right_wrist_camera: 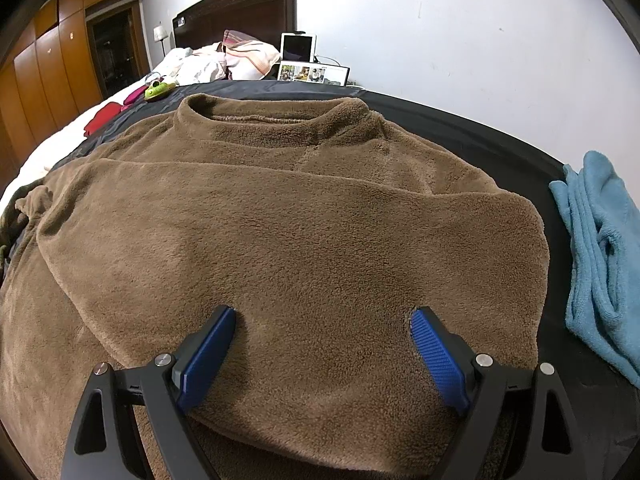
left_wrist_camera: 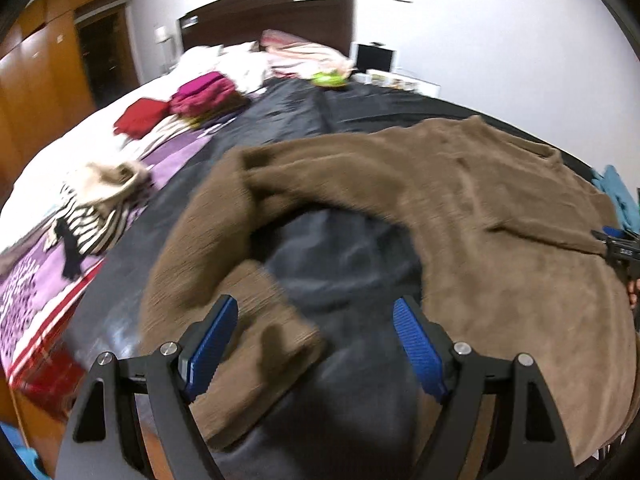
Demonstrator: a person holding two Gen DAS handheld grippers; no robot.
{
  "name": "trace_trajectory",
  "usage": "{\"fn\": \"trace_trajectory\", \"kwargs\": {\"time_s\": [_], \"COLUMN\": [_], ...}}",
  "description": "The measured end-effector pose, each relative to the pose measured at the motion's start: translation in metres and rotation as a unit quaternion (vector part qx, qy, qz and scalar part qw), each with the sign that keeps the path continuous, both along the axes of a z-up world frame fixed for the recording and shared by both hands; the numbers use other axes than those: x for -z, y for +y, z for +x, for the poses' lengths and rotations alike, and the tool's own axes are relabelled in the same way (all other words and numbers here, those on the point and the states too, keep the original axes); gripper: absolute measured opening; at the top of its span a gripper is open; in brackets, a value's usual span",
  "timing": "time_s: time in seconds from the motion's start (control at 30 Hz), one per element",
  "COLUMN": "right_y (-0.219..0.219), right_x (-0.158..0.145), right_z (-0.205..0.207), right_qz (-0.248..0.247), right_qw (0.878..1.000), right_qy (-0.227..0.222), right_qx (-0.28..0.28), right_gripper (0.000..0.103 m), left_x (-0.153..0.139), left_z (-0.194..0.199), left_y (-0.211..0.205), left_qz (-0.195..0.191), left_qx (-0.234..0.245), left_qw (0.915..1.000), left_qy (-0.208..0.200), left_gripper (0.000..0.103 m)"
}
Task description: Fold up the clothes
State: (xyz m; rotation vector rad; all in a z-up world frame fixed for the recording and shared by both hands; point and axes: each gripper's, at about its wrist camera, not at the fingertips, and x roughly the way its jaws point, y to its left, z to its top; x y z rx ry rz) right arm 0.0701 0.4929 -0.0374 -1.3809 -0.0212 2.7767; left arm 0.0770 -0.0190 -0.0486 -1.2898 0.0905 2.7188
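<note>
A brown fleece sweater (right_wrist_camera: pixel 296 240) lies spread on the black sheet (right_wrist_camera: pixel 500 136), collar toward the headboard, with one side folded in over its body. My right gripper (right_wrist_camera: pixel 324 314) stands open, both blue pads resting on the folded fleece near the hem. In the left wrist view the sweater's (left_wrist_camera: pixel 480 208) long sleeve (left_wrist_camera: pixel 224 280) curves round to a cuff that lies under my open left gripper (left_wrist_camera: pixel 316 304); nothing is pinched between its pads. The picture there is motion-blurred. The right gripper (left_wrist_camera: pixel 618 250) shows at the far right edge.
A blue fleece garment (right_wrist_camera: pixel 596 256) lies bunched to the right of the sweater. Left of the black sheet are a striped garment (left_wrist_camera: pixel 96 220), a red folded piece (left_wrist_camera: pixel 142 116) and a magenta stack (left_wrist_camera: pixel 204 96). A green object (right_wrist_camera: pixel 158 90), pillows and a dark headboard (right_wrist_camera: pixel 240 12) lie beyond.
</note>
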Motion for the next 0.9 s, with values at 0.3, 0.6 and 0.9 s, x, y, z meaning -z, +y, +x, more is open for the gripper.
{"fn": "trace_trajectory", "kwargs": {"time_s": [0.3, 0.6, 0.9], "right_y": [0.0, 0.0, -0.001], "right_x": [0.0, -0.001, -0.001], "right_z": [0.002, 0.003, 0.003], "right_qz": [-0.002, -0.001, -0.001], "right_qw": [1.0, 1.0, 1.0], "right_qy": [0.001, 0.002, 0.002], "right_qx": [-0.001, -0.001, -0.001], "right_gripper": [0.091, 0.091, 0.091], "left_x": [0.027, 0.039, 0.032], "left_z": [0.004, -0.002, -0.001], "left_y": [-0.005, -0.015, -0.035], "left_qz": [-0.053, -0.036, 0.018], "left_qx": [-0.012, -0.013, -0.033], "left_qw": [0.9985, 0.9992, 0.9992], "left_qy": [-0.004, -0.011, -0.008], "left_gripper": [0.083, 0.084, 0.045]}}
